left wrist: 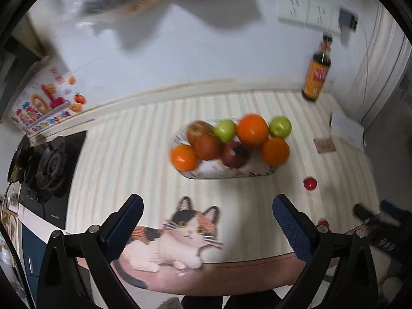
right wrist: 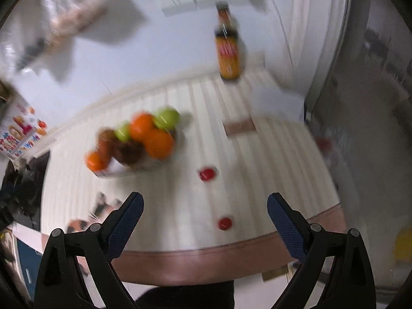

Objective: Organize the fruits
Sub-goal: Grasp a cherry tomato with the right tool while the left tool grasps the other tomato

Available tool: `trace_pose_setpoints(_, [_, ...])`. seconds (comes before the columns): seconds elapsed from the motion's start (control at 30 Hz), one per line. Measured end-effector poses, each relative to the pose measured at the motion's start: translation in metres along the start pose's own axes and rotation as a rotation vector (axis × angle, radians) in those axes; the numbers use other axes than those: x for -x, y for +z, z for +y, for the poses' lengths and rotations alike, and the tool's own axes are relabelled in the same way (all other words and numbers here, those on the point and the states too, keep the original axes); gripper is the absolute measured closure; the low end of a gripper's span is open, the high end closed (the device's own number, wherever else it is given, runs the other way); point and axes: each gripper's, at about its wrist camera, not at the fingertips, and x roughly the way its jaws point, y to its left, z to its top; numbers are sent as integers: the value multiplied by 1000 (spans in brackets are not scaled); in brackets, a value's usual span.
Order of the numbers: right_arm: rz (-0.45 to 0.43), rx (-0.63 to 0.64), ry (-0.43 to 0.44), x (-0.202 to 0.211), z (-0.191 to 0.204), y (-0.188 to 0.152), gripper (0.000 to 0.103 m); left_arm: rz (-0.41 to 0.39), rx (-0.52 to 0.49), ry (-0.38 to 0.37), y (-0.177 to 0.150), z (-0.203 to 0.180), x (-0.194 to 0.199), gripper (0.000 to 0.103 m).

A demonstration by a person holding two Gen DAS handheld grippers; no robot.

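An oval plate (left wrist: 221,173) on the striped table holds piled fruit: oranges (left wrist: 252,130), green apples (left wrist: 225,129) and red apples (left wrist: 207,146). The pile also shows blurred in the right wrist view (right wrist: 144,139). Two small red fruits lie loose on the table, one nearer the plate (right wrist: 206,174) and one nearer the front edge (right wrist: 224,223); the first also shows in the left wrist view (left wrist: 309,183). My left gripper (left wrist: 207,216) is open and empty above the table's front. My right gripper (right wrist: 204,213) is open and empty, near the front loose red fruit.
A dark sauce bottle (left wrist: 316,73) stands at the back right by the wall. A gas stove (left wrist: 49,170) is at the left. A cat picture (left wrist: 180,239) is printed on the tablecloth near the front edge. A small brown card (right wrist: 239,126) lies on the table.
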Motion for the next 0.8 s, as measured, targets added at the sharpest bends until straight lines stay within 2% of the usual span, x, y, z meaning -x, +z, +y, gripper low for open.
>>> trace_pose_setpoints(0.1, [127,-15,40,-62,-29,-13,20,76,-69,19,3,-36,-37,0])
trace_pose_setpoints(0.23, [233,-12,69,-113,-44,-31,41,151,-138,31,8,-72,-77,0])
trace_pose_setpoints(0.37, [244,11,99,-133,-44,-39,45,212,-166,36,12,-92,-104,0])
trace_pose_setpoints(0.43, [240,27,102,-138,-41,-40,53,226,-170,33,14,-100,-112,0])
trace_pose_setpoints(0.57, [217,83,113,-141,-32,-43,59,241,-198,23,20,-118,-122,0])
trace_pose_setpoints(0.7, [209,127,100,-142,-24,-44,60,258,-238,3,24,-136,-133,0])
trace_pose_setpoints(0.8, [203,145,93,-145,-21,-43,57,297,-242,-12,25,-143,-147,0])
